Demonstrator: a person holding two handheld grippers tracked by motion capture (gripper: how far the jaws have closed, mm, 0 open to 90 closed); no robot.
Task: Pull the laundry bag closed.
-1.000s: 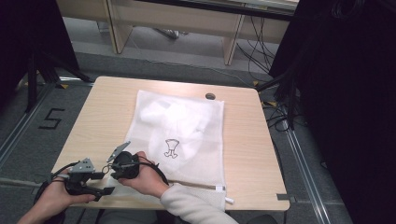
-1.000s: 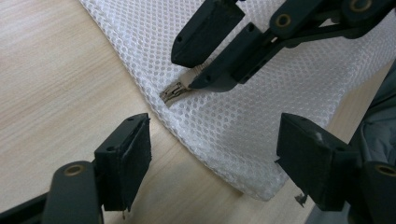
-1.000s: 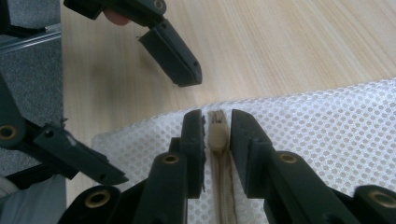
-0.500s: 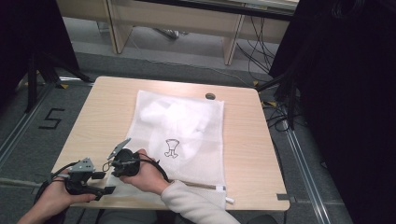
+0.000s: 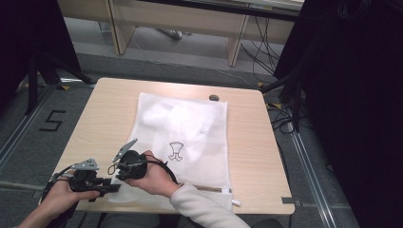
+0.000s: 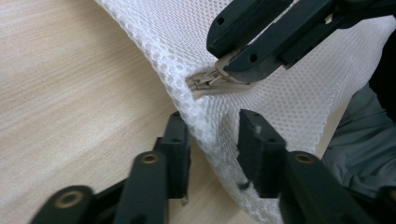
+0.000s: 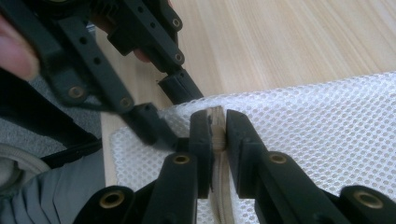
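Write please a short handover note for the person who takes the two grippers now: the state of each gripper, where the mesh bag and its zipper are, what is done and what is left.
Right gripper: shut on the beige zipper pull at the near left corner of the white mesh bag.
Left gripper: its jaws have just been closing around the bag's corner edge; the mesh lies between them, but a firm pinch is not certain.
Bag: flat on the wooden table, with the corner raised a little.
Done: pull gripped, corner reached.
Left: probably hold the corner firm and draw the pull along the zipper; whether it runs open or closed I cannot tell.
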